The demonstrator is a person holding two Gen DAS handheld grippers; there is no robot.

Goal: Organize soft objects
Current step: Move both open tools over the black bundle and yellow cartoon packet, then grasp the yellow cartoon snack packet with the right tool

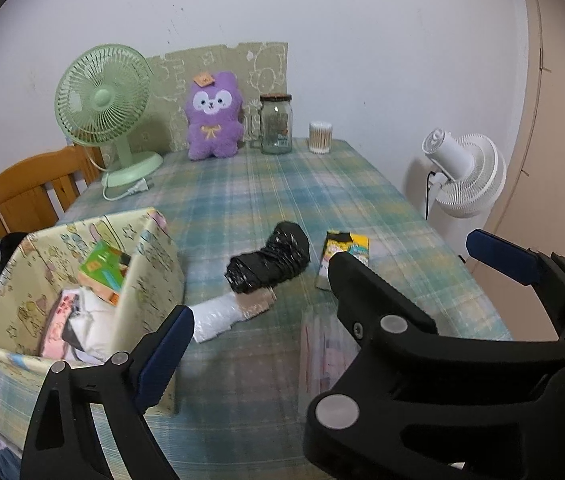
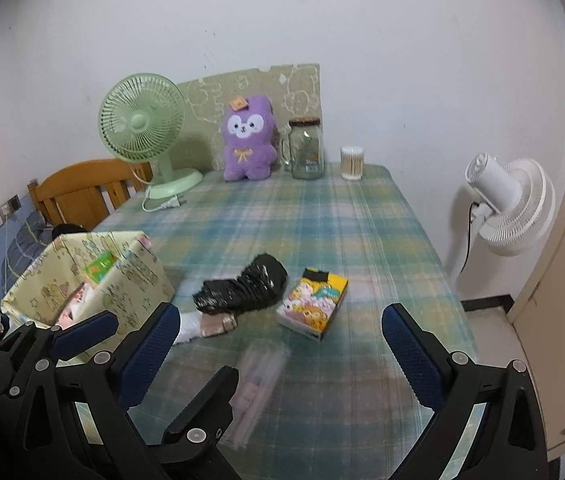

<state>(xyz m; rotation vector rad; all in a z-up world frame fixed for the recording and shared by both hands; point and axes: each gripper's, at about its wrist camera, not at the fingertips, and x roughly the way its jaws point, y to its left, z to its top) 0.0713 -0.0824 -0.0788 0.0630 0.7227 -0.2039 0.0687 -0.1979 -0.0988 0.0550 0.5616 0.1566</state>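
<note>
Soft packets lie mid-bench: a black roll (image 2: pixel 242 286), a white pack (image 1: pixel 218 318) touching it, a clear pouch (image 2: pixel 256 384) nearest. Both the left gripper (image 1: pixel 256 298) and right gripper (image 2: pixel 280 328) stand wide-jawed and empty. Judging by this, the step is approach; next comes closing on one packet for the patterned box (image 1: pixel 150 264).

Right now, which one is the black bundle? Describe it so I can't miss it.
Start at the patterned storage box on the plaid table's left side. Just right of it lies the black bundle, crinkly and shiny. Unlike the colourful cartoon pack beside it, it is plain black, resting on a white-and-tan roll.
</note>
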